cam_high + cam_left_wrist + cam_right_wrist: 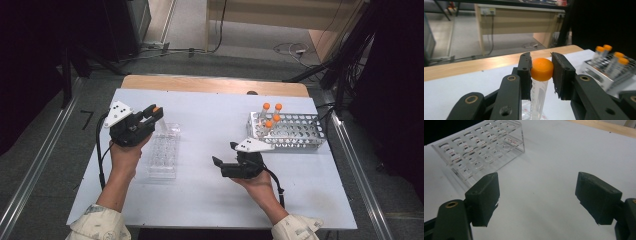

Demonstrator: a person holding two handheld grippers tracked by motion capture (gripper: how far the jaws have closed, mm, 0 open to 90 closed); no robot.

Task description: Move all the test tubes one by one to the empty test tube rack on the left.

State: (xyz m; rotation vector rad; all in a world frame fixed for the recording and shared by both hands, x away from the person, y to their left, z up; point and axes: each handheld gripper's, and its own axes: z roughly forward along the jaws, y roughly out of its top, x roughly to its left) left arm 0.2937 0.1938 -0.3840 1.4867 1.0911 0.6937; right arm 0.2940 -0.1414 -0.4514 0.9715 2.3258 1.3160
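Orange-capped tube (541, 75): clamped by its cap in my left tool (541, 68), above the clear rack (164, 155). Right tool (537, 200) wide, empty. Transfer under way; next, I judge, lowering into a well.

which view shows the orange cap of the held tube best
The left gripper view: the orange cap sits large and sharp, pinched between the black jaws. The high view shows it as a tiny orange dot at the left gripper.
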